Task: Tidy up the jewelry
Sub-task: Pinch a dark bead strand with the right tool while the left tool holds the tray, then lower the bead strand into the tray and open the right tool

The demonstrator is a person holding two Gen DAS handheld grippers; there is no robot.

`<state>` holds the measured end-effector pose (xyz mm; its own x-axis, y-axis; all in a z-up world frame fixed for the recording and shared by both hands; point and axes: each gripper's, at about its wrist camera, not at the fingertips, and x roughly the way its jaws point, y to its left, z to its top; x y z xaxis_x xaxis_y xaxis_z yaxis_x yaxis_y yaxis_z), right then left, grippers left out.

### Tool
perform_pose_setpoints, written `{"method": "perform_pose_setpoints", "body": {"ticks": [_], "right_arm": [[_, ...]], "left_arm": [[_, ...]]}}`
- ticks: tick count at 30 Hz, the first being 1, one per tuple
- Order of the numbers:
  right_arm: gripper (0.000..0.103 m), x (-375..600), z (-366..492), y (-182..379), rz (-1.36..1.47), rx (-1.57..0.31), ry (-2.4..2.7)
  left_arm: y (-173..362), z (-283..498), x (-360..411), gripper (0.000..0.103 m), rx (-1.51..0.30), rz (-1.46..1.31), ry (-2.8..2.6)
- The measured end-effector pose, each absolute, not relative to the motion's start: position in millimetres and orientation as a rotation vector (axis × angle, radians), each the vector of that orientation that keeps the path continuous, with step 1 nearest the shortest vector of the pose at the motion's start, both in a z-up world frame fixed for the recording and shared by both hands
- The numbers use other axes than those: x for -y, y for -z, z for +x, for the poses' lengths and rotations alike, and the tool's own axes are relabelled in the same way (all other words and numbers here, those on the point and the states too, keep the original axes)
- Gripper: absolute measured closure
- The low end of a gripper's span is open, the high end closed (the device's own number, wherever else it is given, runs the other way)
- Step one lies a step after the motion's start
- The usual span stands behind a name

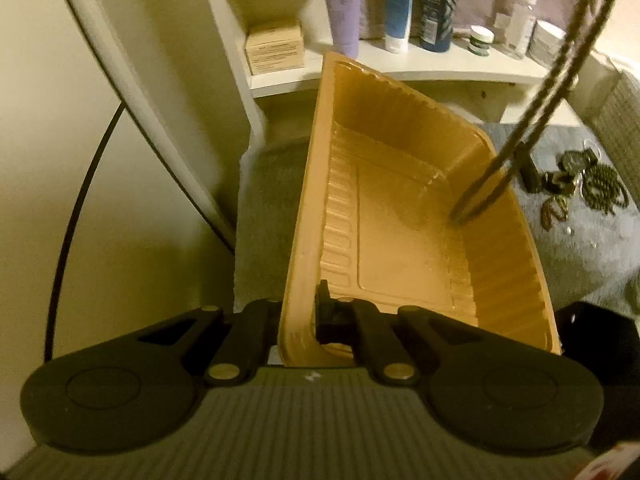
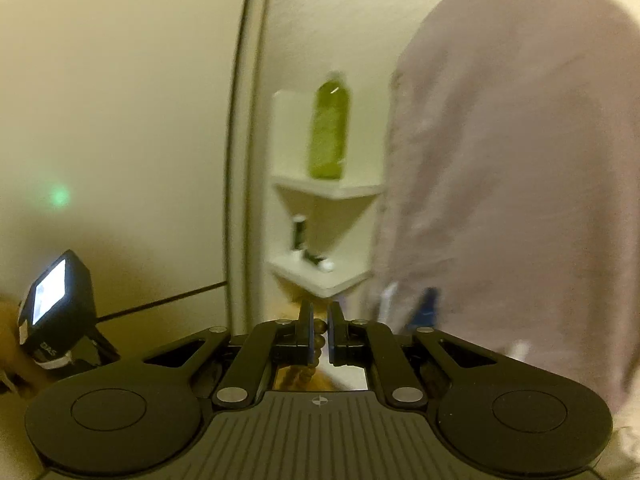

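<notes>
While a dark beaded necklace (image 2: pixel 316 344) is pinched between the two black fingers of the right gripper (image 2: pixel 319 334), its doubled strand (image 1: pixel 560 80) is seen in the left wrist view hanging from the upper right corner down to the floor of a tan, ribbed plastic tray (image 1: pixel 404 240), where its lowest loop touches the tray's far right side. In the right wrist view only a few round beads are shown between the pads and below them, and the jaws are closed tight on them.

The tray is clamped at its near left rim by the left gripper (image 1: pixel 298 320): one finger is set inside the wall and the other outside it, with the wall squeezed between them. The tray is held tilted, its far end raised ahead of the gripper.

Under and beyond the tray a grey cloth (image 1: pixel 592 248) is spread. On it, to the right of the tray and well apart from the left gripper, a heap of further dark jewelry (image 1: pixel 576 184) is laid, with beaded loops and small metal pieces that are too blurred to be told apart.

Ahead of the left gripper a white shelf (image 1: pixel 440 68) is stocked with a lilac tube (image 1: pixel 344 12), blue bottles (image 1: pixel 438 8), a cardboard box (image 1: pixel 276 48) and small jars. Ahead of the right gripper a white corner shelf (image 2: pixel 332 190) with a green bottle (image 2: pixel 330 128) and a pale hanging towel (image 2: pixel 512 168) are seen, blurred.
</notes>
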<state>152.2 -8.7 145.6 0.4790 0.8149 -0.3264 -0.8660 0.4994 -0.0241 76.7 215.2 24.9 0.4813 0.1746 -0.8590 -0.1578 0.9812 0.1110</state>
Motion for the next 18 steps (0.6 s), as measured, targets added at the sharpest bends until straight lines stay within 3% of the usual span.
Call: {"method": "perform_pose_setpoints", "body": {"ticks": [18], "right_arm": [[0.097,-31,161,-21,-0.232,-0.710,-1.181]], "left_arm": [[-5,61,-214,0.100,-1.025,-0.101,-0.249]]}}
